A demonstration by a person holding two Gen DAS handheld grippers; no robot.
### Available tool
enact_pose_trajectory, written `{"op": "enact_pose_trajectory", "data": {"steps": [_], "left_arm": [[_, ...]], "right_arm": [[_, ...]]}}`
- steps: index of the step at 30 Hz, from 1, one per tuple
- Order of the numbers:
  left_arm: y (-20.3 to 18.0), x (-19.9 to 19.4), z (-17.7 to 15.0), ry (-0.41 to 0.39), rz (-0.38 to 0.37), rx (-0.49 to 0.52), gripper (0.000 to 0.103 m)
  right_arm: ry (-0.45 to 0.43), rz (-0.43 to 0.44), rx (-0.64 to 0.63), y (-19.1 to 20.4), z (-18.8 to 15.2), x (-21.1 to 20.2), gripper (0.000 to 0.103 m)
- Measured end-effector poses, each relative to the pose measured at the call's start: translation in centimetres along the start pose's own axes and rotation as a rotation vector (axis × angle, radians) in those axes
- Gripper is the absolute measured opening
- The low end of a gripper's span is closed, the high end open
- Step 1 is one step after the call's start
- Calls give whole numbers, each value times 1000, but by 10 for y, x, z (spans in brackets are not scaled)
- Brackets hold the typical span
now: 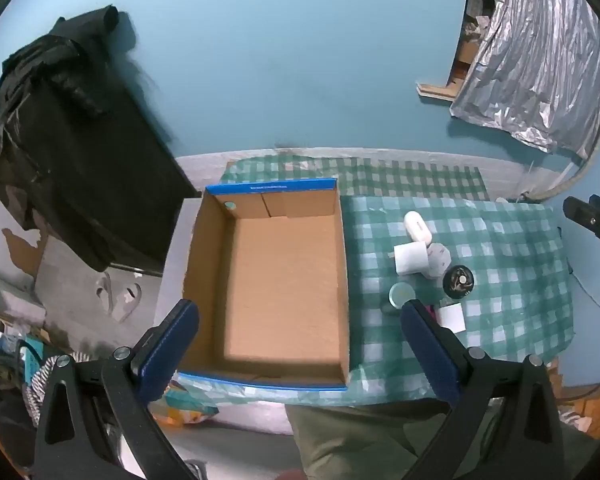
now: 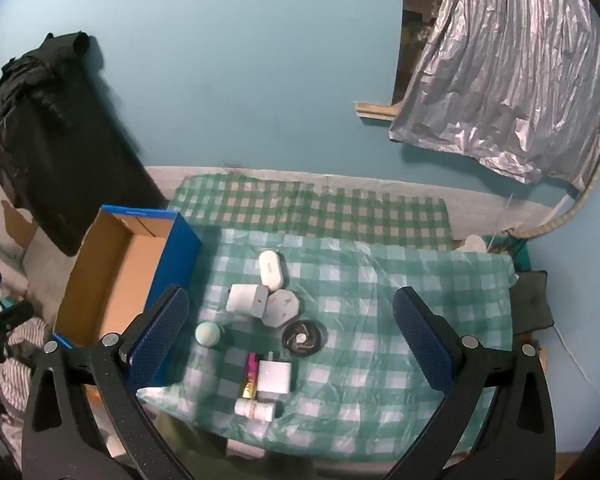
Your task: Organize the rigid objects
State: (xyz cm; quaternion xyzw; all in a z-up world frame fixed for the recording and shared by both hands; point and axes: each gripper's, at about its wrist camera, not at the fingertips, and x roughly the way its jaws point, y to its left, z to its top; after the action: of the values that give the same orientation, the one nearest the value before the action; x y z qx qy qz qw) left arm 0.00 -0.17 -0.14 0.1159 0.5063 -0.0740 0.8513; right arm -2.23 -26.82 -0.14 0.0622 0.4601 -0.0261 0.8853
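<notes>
Box: we see an open cardboard box (image 1: 276, 288) with blue outer walls, bare inside, resting on the left part of the counter; in the right wrist view it (image 2: 116, 276) sits at about 9 o'clock from the cluster of small things.
Cluster: just right of the box lie a white oval case (image 2: 271, 269), a white cube-like block (image 2: 246, 299), a white hexagonal piece (image 2: 281, 307) touching that block, a black round disc (image 2: 303, 338), a pale green round lid (image 2: 208, 334), a white square adapter (image 2: 274, 376), a pink and yellow tube (image 2: 251, 376) just beside the adapter at its 9 o'clock, and a small white bottle (image 2: 256, 409) lying on its side at 6 o'clock from the adapter.
Counter: a green and white checked cloth (image 2: 380, 320) under clear plastic covers it.
Left claw: we find the left claw (image 1: 300, 344) spread wide above the box, with nothing between its jaws.
Right claw: the right claw (image 2: 290, 344) is spread wide above the cluster, touching nothing.
Surroundings: a black bag (image 1: 72, 136) stands at 10 o'clock, and a crumpled silver sheet (image 2: 508, 80) hangs at 2 o'clock on the blue wall (image 2: 240, 60).
</notes>
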Motion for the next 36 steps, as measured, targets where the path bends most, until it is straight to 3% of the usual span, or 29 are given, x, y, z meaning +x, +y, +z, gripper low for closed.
{"op": "enact_pose_trajectory", "data": {"steps": [4,5,14,36], "left_arm": [[-5,-3,6,17,6,-1,102],[3,2,1,34,-28,-21,102],[4,2,2,-1,-20,-15,102],[-4,6,1,5,-17,-4,101]], "right_arm": [[11,7,3,1,0,1,102],[12,6,1,1,0,1,102],[11,2,-2,0,3,3,102],[21,0,-19,1,3,9,102]]}}
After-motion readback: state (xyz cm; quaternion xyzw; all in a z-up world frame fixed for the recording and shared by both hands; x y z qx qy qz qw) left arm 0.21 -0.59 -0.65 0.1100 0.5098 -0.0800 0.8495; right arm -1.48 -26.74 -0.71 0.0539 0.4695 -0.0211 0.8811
